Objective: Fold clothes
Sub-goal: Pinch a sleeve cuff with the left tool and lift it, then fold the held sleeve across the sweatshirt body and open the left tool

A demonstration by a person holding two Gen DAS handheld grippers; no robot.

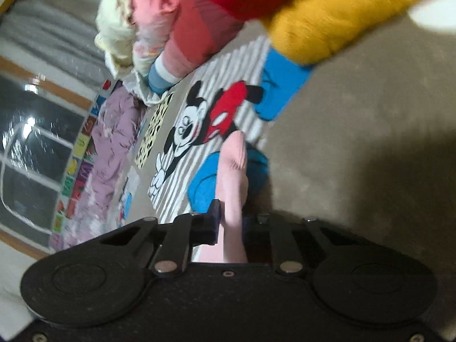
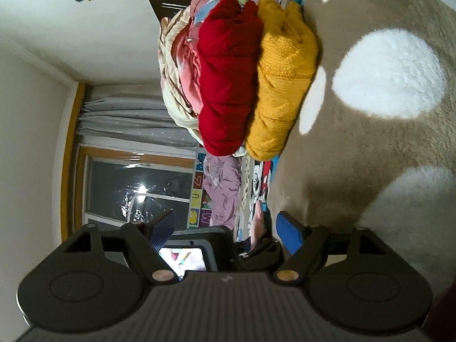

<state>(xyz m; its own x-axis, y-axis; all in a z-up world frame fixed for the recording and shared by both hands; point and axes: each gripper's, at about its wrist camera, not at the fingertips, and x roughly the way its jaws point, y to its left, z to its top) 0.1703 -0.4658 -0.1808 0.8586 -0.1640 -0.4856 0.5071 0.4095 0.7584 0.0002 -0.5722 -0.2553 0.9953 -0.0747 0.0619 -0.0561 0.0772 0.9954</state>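
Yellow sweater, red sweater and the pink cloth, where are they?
yellow sweater [image 2: 282, 85]: right wrist view, middle of the knit.
red sweater [image 2: 225, 79]: right wrist view, middle of the knit.
pink cloth [image 1: 232, 176]: left wrist view, part ahead of the shut left gripper.

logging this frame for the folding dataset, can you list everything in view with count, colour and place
folded knitted sweaters: two, red beside mustard yellow, on the bed
striped cartoon-mouse shirt: one, grey-white with blue sleeves, flat on the bed
pink fabric piece: one, pale pink, between the left jaws
crumpled clothes pile: several, pink and cream, behind the sweaters
fleece bed cover: one, tan with white spots
lilac quilt: one, by the window
grey curtain: one, above the window
left gripper: black, shut on fabric
right gripper: black, blue pads, open
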